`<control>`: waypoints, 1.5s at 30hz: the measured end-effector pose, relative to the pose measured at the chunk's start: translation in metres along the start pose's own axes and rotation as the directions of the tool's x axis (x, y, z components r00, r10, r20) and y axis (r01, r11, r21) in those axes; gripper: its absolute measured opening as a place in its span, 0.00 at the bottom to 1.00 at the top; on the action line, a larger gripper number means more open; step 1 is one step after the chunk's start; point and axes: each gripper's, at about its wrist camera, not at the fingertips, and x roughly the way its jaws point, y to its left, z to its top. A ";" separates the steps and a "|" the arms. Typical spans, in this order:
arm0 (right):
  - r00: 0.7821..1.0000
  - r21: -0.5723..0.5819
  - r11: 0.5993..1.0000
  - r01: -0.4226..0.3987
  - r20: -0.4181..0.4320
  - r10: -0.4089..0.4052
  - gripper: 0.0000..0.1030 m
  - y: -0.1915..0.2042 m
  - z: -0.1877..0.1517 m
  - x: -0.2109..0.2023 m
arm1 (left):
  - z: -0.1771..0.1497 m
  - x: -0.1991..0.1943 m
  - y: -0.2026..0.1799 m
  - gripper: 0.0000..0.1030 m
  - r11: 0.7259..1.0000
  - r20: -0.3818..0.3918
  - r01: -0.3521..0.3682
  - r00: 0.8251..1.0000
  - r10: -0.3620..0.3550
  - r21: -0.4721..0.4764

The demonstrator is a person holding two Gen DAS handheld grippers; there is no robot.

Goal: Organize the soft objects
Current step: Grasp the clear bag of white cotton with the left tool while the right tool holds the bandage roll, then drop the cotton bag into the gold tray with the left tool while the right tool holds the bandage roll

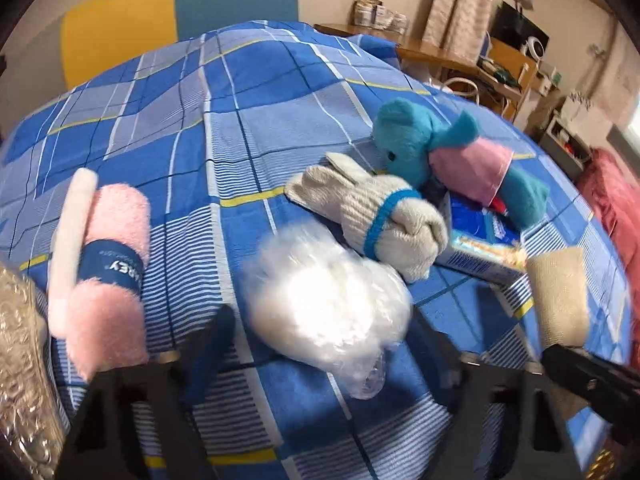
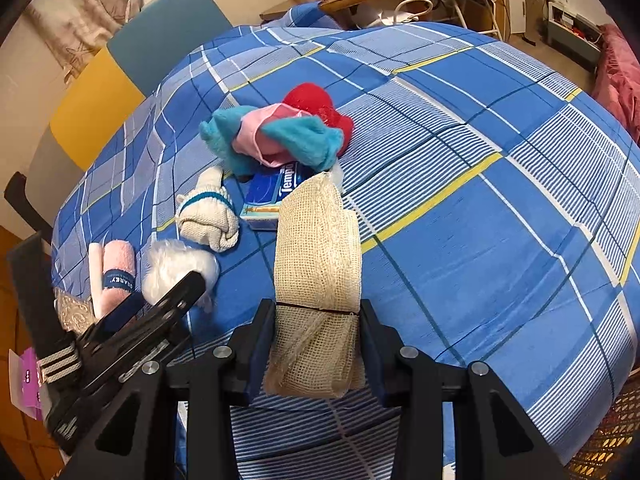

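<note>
My right gripper (image 2: 318,312) is shut on a beige mesh ribbon roll (image 2: 318,256), held above the blue plaid sheet (image 2: 480,220); the roll also shows in the left wrist view (image 1: 558,300). My left gripper (image 1: 324,320) is open around a bag of white cotton (image 1: 324,300) lying on the sheet, fingers either side of it. A rolled pink towel (image 1: 110,272) lies at the left. A knotted beige glove (image 1: 384,216), a blue plush toy in pink (image 1: 440,156) and a tissue pack (image 1: 480,244) lie beyond. A red plush (image 2: 316,104) lies behind the toy.
A yellow and teal headboard (image 1: 160,20) stands behind the bed. A wooden desk (image 1: 440,52) with clutter is at the far right. A silver patterned object (image 1: 20,360) sits at the left edge. A red cushion (image 1: 616,208) lies to the right.
</note>
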 end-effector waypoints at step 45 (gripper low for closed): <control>0.999 -0.235 0.972 -0.022 0.029 0.030 0.40 0.046 -0.015 0.000 | -0.208 -0.257 0.147 0.32 0.985 0.291 0.134 0.952 -0.097 -0.110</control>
